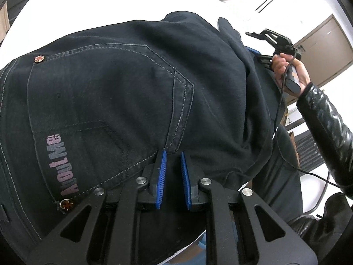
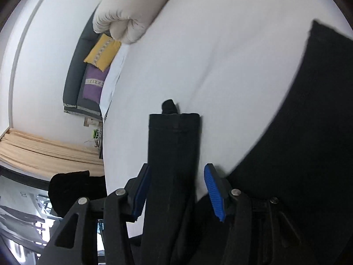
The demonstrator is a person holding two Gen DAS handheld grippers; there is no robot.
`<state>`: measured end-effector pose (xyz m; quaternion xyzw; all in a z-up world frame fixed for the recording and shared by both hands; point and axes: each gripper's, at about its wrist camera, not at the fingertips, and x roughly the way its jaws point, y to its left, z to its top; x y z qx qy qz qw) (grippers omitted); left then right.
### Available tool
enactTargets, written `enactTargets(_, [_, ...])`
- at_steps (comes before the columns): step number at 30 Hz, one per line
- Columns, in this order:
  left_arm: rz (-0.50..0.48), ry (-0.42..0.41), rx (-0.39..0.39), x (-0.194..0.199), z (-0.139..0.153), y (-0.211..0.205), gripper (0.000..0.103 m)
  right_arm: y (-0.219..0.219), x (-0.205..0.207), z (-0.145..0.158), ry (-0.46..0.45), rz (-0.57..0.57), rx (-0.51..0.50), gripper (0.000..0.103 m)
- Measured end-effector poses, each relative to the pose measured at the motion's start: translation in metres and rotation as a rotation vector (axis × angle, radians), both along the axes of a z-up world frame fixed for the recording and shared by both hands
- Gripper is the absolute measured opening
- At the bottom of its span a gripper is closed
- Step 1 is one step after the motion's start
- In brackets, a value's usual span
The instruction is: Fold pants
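Note:
Dark denim pants [image 1: 123,92] lie on a white bed [image 1: 92,11], back pocket and printed lettering facing up. My left gripper [image 1: 173,165] sits at the pocket's lower corner, its blue pads close together and pinching a ridge of the denim. In the right wrist view a narrow pant leg [image 2: 174,145] runs between the fingers of my right gripper [image 2: 176,183]. Its left pad lies against the leg, while the right pad [image 2: 213,187] stands apart, with white sheet showing in the gap. A person's hand holds the right gripper [image 1: 251,42] behind a raised fold.
A cream duvet [image 2: 130,6] is bunched at the far end of the bed [image 2: 220,55]. A grey sofa with a yellow cushion [image 2: 102,52] and a purple one stands past the bed's left edge. A black-sleeved arm [image 1: 326,119] and a trailing cable are at the right.

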<state>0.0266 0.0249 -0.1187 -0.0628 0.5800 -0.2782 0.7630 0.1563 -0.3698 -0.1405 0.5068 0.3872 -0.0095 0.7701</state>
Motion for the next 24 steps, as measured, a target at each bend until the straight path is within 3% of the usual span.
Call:
enactTargets(4, [0.006,0.01,0.0,0.002,-0.001,0.001,0.015,-0.003,0.018,-0.009,0.008,0.011,-0.014,0.042])
enactTargets(7, [0.006,0.012,-0.002,0.001,-0.001,0.003,0.014,-0.008,0.03,-0.016,0.03,0.008,-0.005,0.026])
enactTargets(9, [0.006,0.013,-0.002,0.001,-0.001,0.004,0.014,-0.009,0.028,-0.014,0.033,0.001,-0.016,0.007])
enactTargets(12, [0.006,0.012,0.003,0.002,-0.001,0.004,0.014,-0.008,0.019,0.004,-0.001,-0.014,-0.091,0.004])
enactTargets(15, [0.003,0.008,0.013,0.002,-0.001,0.002,0.014,-0.015,-0.002,0.032,-0.07,-0.043,-0.151,0.004])
enactTargets(19, [0.004,0.002,0.029,-0.001,-0.002,-0.003,0.014,-0.042,-0.065,0.07,-0.157,-0.142,-0.213,0.004])
enactTargets(21, [0.006,-0.003,0.039,-0.003,-0.001,-0.006,0.014,-0.055,-0.1,0.071,-0.158,-0.207,-0.228,0.004])
enactTargets(24, [0.016,-0.011,0.048,-0.005,0.0,-0.009,0.014,-0.079,-0.163,0.048,-0.105,-0.324,-0.206,0.004])
